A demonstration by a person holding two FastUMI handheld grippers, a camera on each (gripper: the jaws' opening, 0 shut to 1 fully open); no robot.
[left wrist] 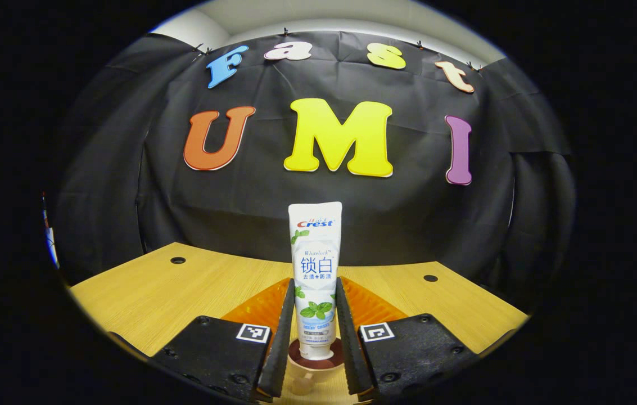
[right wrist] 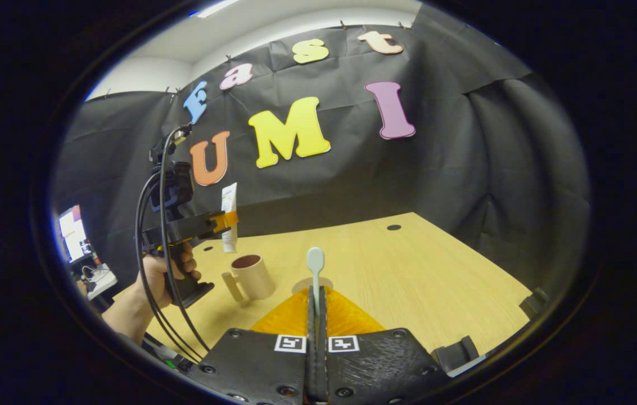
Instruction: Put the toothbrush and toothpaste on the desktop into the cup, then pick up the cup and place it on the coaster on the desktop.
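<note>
toothpaste [left wrist: 314, 281] upright in left tongs [left wrist: 315, 315] | toothbrush [right wrist: 315, 275] in right tongs [right wrist: 316, 306]

left gripper [left wrist: 315, 315] jaws clamped, right gripper [right wrist: 316, 315] jaws clamped

We're in a recording booth set up inside an office or lab: black cloth wall [right wrist: 464, 169] draped behind a pale wooden tabletop [right wrist: 408, 270], white ceiling [right wrist: 273, 22] above, and a lit monitor [right wrist: 72, 230] glowing past the curtain's edge.
</note>
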